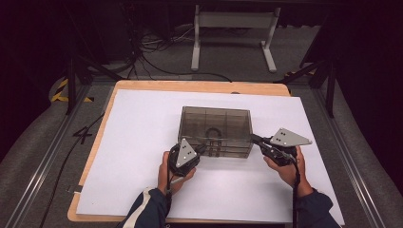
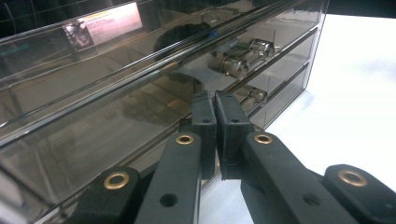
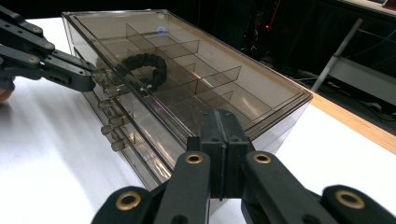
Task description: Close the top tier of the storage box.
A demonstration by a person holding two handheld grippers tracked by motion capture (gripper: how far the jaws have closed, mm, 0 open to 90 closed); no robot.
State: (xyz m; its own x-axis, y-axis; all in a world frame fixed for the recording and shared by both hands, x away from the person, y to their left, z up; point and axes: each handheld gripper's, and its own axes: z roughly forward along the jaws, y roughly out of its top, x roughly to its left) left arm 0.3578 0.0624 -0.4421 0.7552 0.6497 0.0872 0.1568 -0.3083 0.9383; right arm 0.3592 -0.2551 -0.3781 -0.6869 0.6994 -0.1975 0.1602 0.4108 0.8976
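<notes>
From above, the box (image 1: 216, 131) sits mid-table, long axis across; left gripper (image 1: 201, 149) meets its front, right gripper (image 1: 255, 139) its right corner. Left gripper view: jaws nearly together at the drawer front, grasp unclear. Right gripper view: jaws pressed together against the corner; the bracelet (image 3: 145, 69) lies inside.

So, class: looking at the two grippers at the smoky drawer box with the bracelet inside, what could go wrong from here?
1. The left gripper is at a small knob on the top drawer; its hold looks slight, so it may slip off when pulled.
2. The right gripper, jaws together, only presses the box corner; on the smooth white sheet the box could slide or tilt.
3. A sudden pull might jolt the bracelet.
</notes>
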